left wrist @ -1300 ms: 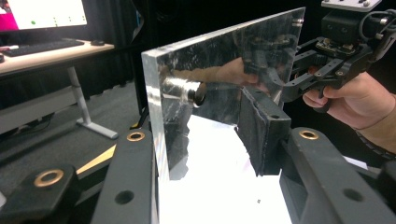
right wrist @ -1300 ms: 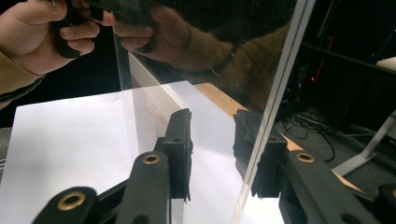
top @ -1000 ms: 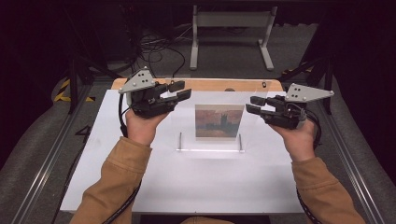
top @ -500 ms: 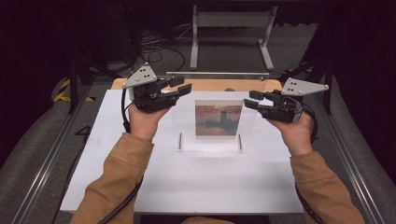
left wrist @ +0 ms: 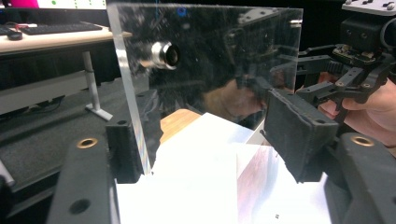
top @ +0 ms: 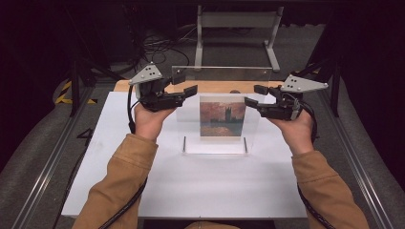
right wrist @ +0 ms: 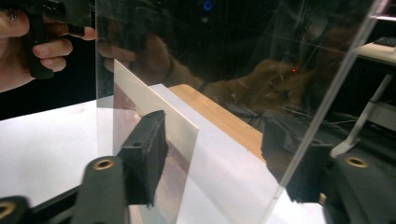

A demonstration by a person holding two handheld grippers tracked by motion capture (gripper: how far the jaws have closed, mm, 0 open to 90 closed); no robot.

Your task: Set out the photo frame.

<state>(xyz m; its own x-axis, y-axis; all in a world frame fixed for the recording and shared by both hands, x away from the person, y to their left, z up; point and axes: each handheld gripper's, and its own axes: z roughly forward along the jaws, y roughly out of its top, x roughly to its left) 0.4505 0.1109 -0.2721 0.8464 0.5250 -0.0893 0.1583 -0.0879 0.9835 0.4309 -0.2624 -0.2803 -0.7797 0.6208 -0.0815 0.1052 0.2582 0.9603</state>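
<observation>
Clear acrylic panel (top: 219, 95) upright mid-counter (top: 95, 157), picture card (top: 222, 116) behind it. Left gripper (top: 184, 83), right gripper (top: 253, 95): fingers just opening, straddling side edges, pads clear. Panel stiff, slick, scratch-prone; take by edges.

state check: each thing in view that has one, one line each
acrylic panel: upright, its side edges between the jaws of both grippers
picture: upright, within the panel's outline
left gripper: jaws open, just been opening, pads off the panel's edge
right gripper: jaws open, just been opening, panel's edge between them, unpressed
table: white top, bears the panel
</observation>
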